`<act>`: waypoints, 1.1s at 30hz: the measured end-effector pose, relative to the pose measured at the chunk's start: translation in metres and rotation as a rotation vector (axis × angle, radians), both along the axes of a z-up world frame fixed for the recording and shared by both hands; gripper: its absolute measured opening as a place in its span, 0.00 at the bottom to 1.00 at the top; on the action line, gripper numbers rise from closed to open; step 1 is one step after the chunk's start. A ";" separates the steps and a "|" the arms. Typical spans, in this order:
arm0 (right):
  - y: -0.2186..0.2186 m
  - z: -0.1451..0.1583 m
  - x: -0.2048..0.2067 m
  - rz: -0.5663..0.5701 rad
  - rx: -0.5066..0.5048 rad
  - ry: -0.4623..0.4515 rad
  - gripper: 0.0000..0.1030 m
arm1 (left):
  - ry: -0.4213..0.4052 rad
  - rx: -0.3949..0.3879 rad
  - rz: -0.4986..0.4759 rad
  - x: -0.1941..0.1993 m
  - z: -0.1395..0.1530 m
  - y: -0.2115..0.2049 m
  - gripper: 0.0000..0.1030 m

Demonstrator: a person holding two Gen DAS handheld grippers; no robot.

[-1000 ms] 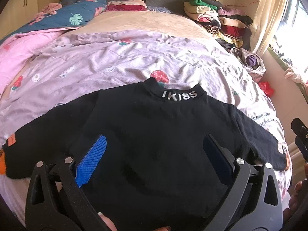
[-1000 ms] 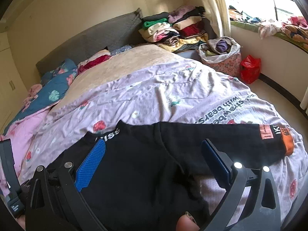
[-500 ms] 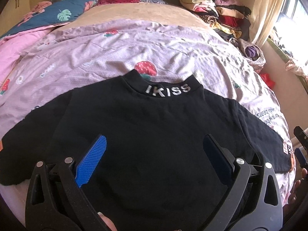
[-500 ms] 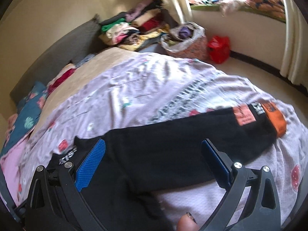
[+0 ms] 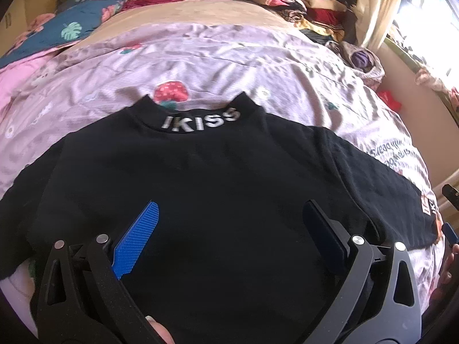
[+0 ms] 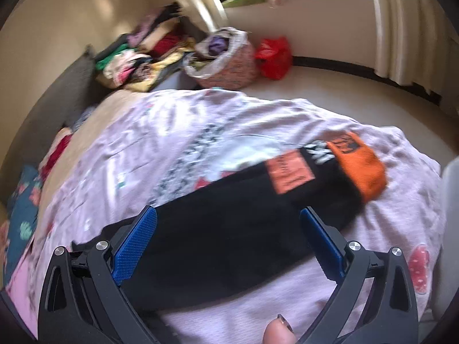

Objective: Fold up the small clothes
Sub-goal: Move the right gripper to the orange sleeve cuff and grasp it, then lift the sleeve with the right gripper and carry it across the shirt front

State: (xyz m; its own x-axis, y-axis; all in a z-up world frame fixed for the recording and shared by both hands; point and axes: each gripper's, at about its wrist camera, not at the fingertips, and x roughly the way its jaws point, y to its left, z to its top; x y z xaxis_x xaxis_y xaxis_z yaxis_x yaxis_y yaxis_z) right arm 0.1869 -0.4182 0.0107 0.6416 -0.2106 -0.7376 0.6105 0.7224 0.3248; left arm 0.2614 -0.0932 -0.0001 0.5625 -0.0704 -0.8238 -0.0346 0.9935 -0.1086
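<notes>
I find the black sweater (image 5: 218,189) lying flat on the lilac bedspread (image 5: 218,63), front up, collar away from me with white "IKISS" lettering (image 5: 200,121) on it. Both sleeves are spread out to the sides.

My left gripper (image 5: 229,229) sits over the lower middle of the sweater's body. Its jaws are spread wide, released, with nothing between the blue pads (image 5: 137,240). Whether the pads touch the cloth I cannot tell.

My right gripper (image 6: 228,236) is over the right sleeve (image 6: 258,209), likewise spread wide and grasping nothing. The sleeve runs across between the two fingers and beyond them to an orange cuff (image 6: 361,166), with an orange patch (image 6: 288,173) just short of it. This view is blurred.

Noted in the surroundings: a pile of clothes (image 6: 143,60) at the head of the bed, a basket (image 6: 226,60) on the floor beside it, and a red bag (image 6: 272,56) just beside the basket.
</notes>
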 end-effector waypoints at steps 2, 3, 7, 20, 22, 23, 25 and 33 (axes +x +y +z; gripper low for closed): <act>-0.014 -0.006 -0.004 -0.052 0.016 0.013 0.96 | 0.002 0.000 -0.014 0.001 -0.001 -0.007 0.92; -0.019 -0.007 -0.006 -0.068 0.021 0.018 0.96 | 0.003 -0.001 -0.026 0.002 -0.001 -0.012 0.92; -0.040 -0.017 -0.015 -0.148 0.046 0.037 0.96 | -0.007 0.005 -0.062 0.004 -0.001 -0.027 0.92; -0.087 -0.071 -0.015 -0.255 0.215 0.048 0.96 | 0.003 0.001 -0.081 0.000 -0.008 -0.040 0.92; -0.089 -0.067 -0.018 -0.266 0.231 0.002 0.81 | -0.001 0.001 -0.078 -0.002 -0.005 -0.036 0.92; -0.090 -0.065 -0.020 -0.274 0.230 -0.013 0.56 | -0.006 0.004 -0.075 -0.002 -0.003 -0.033 0.92; -0.092 -0.063 -0.027 -0.296 0.237 -0.041 0.30 | -0.016 0.006 -0.068 -0.003 0.002 -0.028 0.92; -0.071 -0.026 -0.027 -0.175 0.171 -0.183 0.13 | -0.058 -0.028 -0.039 -0.007 0.034 -0.008 0.92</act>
